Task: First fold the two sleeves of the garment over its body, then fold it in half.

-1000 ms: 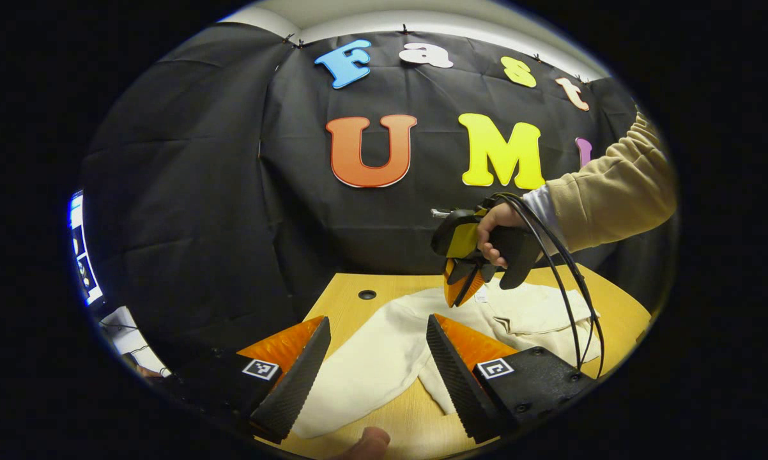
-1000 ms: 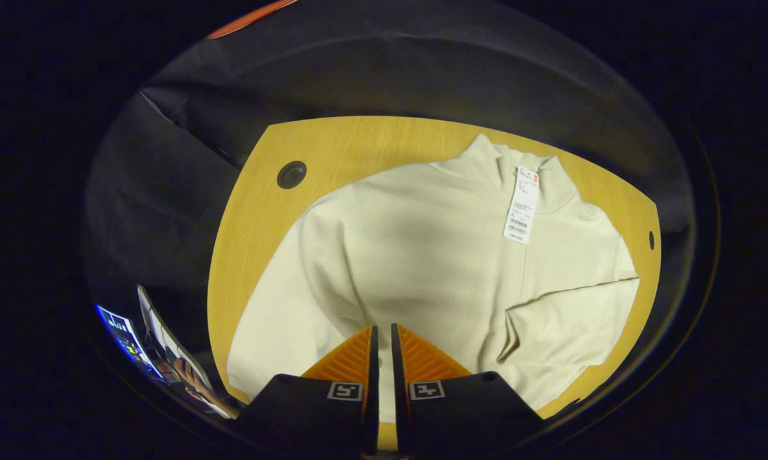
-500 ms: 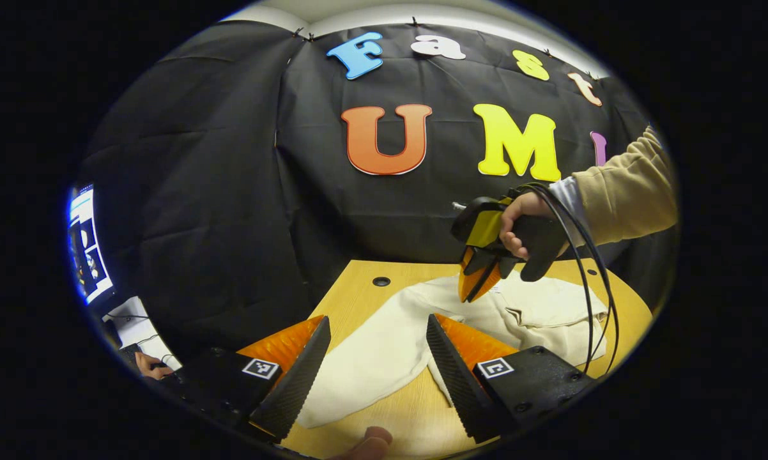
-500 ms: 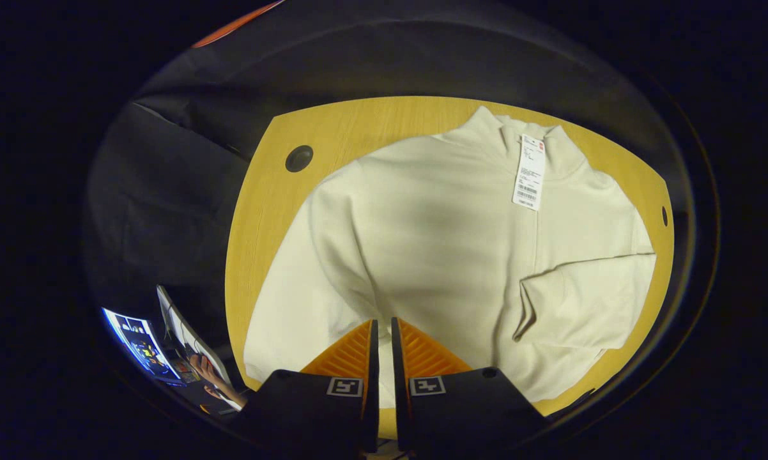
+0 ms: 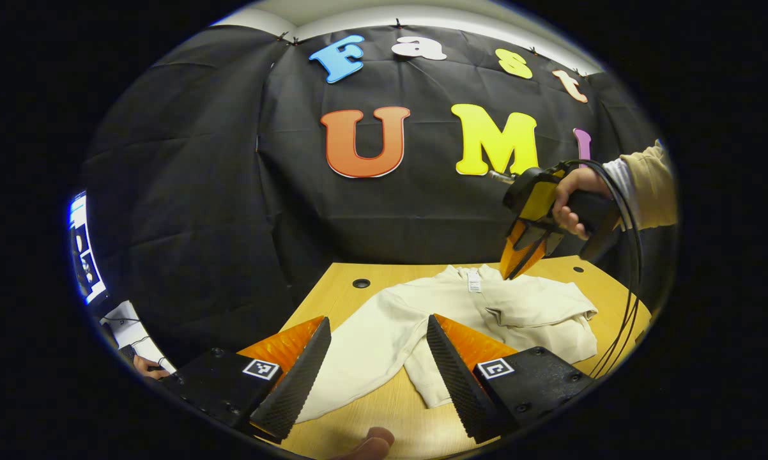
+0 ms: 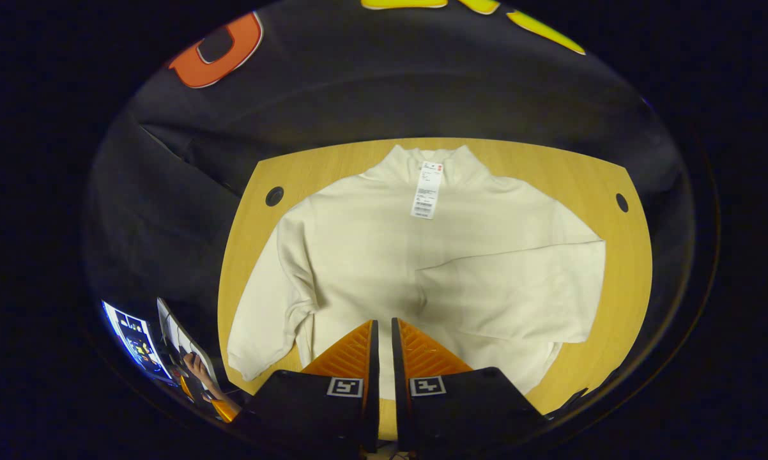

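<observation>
Right gripper view: the cream sweatshirt (image 6: 384,255) lies flat on the wooden table (image 6: 620,255), collar at 12 o'clock. Its right sleeve (image 6: 518,294) is now smoothed across the body, no longer bunched as half a second ago; the left sleeve (image 6: 262,319) hangs out at 8 o'clock. The right gripper (image 6: 381,332) has lifted away, jaws clenched on nothing; the left gripper (image 5: 377,358) hovers, jaws released. The hangtag (image 6: 427,190) print is too small to read.
</observation>
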